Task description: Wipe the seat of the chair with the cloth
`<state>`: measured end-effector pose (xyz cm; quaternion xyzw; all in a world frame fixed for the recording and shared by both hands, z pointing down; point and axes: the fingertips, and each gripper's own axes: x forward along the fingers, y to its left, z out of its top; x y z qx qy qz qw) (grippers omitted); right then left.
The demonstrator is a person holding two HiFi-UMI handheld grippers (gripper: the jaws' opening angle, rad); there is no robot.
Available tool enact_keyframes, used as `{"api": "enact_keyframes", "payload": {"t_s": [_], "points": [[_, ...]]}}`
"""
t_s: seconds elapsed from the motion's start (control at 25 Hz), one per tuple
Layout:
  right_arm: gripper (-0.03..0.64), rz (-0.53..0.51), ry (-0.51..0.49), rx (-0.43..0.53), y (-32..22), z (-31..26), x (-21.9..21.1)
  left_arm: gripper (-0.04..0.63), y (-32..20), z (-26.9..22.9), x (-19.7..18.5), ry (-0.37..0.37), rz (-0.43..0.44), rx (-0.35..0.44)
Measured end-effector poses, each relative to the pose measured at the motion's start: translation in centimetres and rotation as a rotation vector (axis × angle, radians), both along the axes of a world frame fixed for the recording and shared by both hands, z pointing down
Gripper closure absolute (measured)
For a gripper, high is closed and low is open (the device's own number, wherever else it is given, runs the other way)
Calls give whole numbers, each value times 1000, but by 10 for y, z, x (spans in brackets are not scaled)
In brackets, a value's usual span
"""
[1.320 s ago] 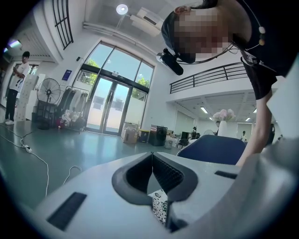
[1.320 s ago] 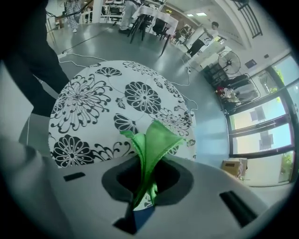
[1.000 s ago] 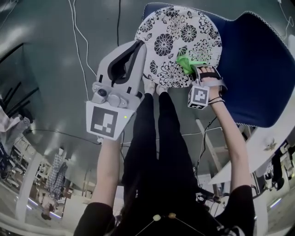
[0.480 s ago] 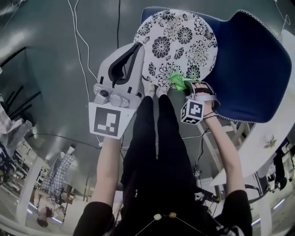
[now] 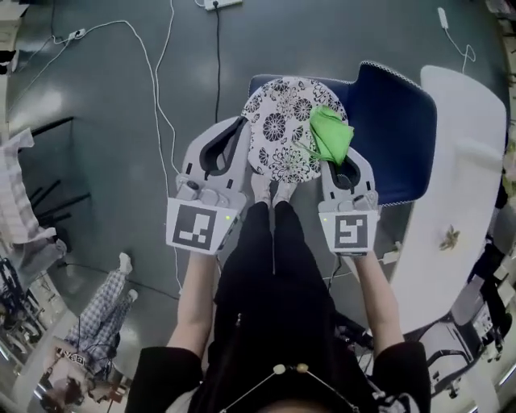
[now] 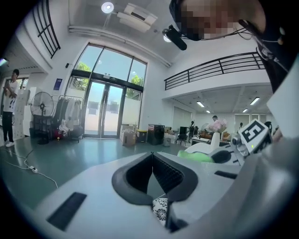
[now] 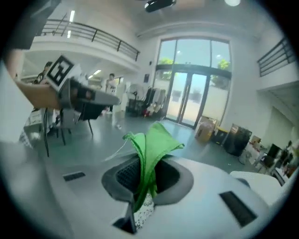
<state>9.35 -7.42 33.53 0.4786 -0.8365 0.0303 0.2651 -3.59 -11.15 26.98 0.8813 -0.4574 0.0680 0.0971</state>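
Note:
The chair's round seat (image 5: 278, 121) has a black-and-white flower print, and its blue back (image 5: 395, 129) stands to the right. My right gripper (image 5: 333, 158) hovers at the seat's near right edge, shut on a green cloth (image 5: 330, 133) that bunches out over the seat. In the right gripper view the cloth (image 7: 152, 142) stands up from between the jaws of the right gripper (image 7: 148, 161). My left gripper (image 5: 241, 123) is at the seat's near left edge, shut and empty. In the left gripper view its tips (image 6: 152, 156) meet, and a strip of seat (image 6: 161, 210) shows below.
A white table (image 5: 459, 161) runs along the right, beside the chair back. Cables (image 5: 157, 73) trail over the grey floor to a power strip (image 5: 222, 4) at the top. The person's feet (image 5: 272, 189) stand at the seat's near edge.
The head view has pulled back and the chair looks smaller. The right gripper has swung round with the cloth and now lies level beside the left gripper, both pointing forward.

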Motion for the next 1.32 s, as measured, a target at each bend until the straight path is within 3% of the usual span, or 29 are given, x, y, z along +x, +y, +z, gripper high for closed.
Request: {"api": "enact_keyframes", "payload": {"t_s": [0.12, 0.24, 0.36, 0.48, 0.6, 0.84, 1.32], "points": [[566, 129, -175, 70, 10, -86, 10, 589, 19, -47, 1, 0, 27, 7], [566, 184, -284, 163, 25, -154, 24, 589, 33, -92, -2, -5, 28, 31], [568, 224, -325, 264, 39, -217, 39, 589, 46, -135, -10, -34, 33, 62], [568, 257, -356, 349, 58, -272, 57, 589, 58, -184, -12, -23, 63, 165], [568, 277, -314, 433, 75, -310, 75, 589, 67, -218, -10, -15, 80, 232], [568, 290, -286, 521, 82, -337, 82, 589, 71, -251, -6, 10, 84, 319], [568, 301, -296, 518, 66, -338, 97, 589, 68, -264, 4, -2, 74, 363]]}}
